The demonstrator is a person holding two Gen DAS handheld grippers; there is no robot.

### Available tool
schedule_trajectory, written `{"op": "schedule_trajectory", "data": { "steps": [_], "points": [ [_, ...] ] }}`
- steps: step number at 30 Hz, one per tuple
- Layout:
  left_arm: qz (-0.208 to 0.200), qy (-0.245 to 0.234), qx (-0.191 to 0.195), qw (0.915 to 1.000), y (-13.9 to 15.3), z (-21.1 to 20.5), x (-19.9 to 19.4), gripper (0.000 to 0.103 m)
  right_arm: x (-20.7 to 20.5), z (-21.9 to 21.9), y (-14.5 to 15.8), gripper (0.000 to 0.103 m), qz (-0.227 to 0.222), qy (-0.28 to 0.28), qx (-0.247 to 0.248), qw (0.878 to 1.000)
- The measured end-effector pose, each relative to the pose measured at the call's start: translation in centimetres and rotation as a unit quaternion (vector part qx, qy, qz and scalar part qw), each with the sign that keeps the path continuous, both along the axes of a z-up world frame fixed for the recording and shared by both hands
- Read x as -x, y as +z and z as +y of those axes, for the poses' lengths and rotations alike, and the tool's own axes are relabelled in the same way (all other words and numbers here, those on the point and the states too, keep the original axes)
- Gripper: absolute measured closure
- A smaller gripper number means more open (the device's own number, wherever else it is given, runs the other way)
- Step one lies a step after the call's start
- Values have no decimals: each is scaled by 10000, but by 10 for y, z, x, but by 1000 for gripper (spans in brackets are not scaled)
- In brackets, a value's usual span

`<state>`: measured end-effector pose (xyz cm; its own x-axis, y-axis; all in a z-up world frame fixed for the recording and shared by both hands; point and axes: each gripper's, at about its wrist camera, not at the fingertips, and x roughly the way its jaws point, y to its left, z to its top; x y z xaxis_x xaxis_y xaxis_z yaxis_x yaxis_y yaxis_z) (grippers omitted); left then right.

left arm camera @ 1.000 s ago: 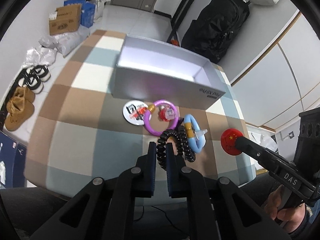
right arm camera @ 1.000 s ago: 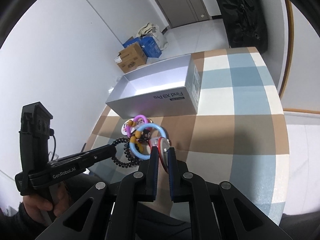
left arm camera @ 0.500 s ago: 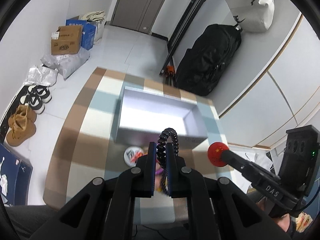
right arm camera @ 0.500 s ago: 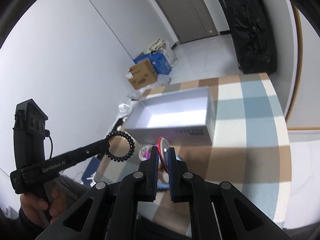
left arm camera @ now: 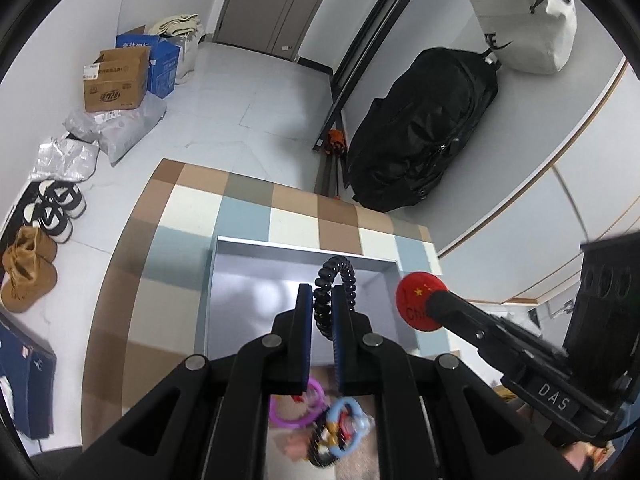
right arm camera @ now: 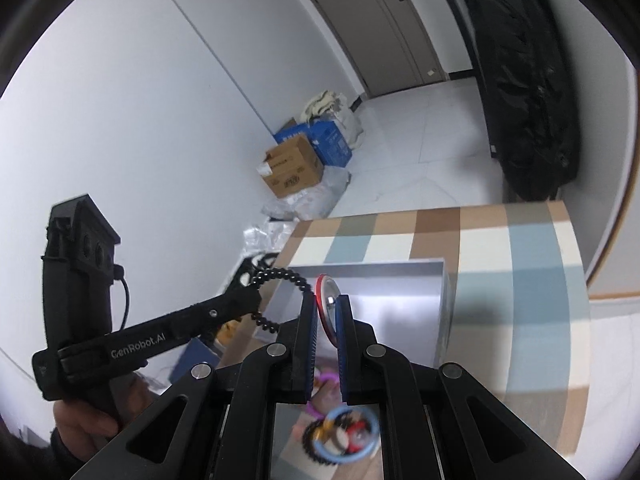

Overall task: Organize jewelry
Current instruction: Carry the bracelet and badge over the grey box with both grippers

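Two grippers up over the open grey box (left arm camera: 256,304), both loaded. Left gripper (left arm camera: 322,309) pinches a black coil band (left arm camera: 334,280); the loop stands up above the fingertips, over the box interior. Right gripper (right arm camera: 327,313) pinches a red badge (right arm camera: 325,294) edge-on between its blue pads; in the left view the badge (left arm camera: 416,300) shows its red face with yellow stars, held at the box's right rim.

From the right view, the left gripper (right arm camera: 256,280) reaches in from the left with the coil band (right arm camera: 280,280) hanging just beside the badge, over the box's near-left corner (right arm camera: 384,300).

Box sits on a checked surface (left arm camera: 188,208) of tan, cream and blue squares.

Below both grippers, blurred: a small heap of jewelry on the surface in front of the box. Can make out a purple ring (left arm camera: 296,412), a blue ring (right arm camera: 344,436), and a black beaded band (right arm camera: 310,438) tangled against it. Rest of heap too blurred to sort.

Floor beyond: cardboard boxes (left arm camera: 116,80), shoes (left arm camera: 52,204), black bag (left arm camera: 424,128) against the wall.
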<state>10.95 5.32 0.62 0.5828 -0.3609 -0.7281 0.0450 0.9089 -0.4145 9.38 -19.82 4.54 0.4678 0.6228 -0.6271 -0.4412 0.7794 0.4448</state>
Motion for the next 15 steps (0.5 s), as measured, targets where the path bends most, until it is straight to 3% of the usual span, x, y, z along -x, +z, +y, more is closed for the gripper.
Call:
{"op": "schedule_trajectory", "data": {
  "steps": [3,15],
  "points": [
    [147,10,9,9999,-10,1,-8,98,-23,12,-7,95,154,72,276,9995],
    [550,-79,236,9982,-24,3,-28,98,-63,20,-53,95,887,120,458,9949]
  ]
}}
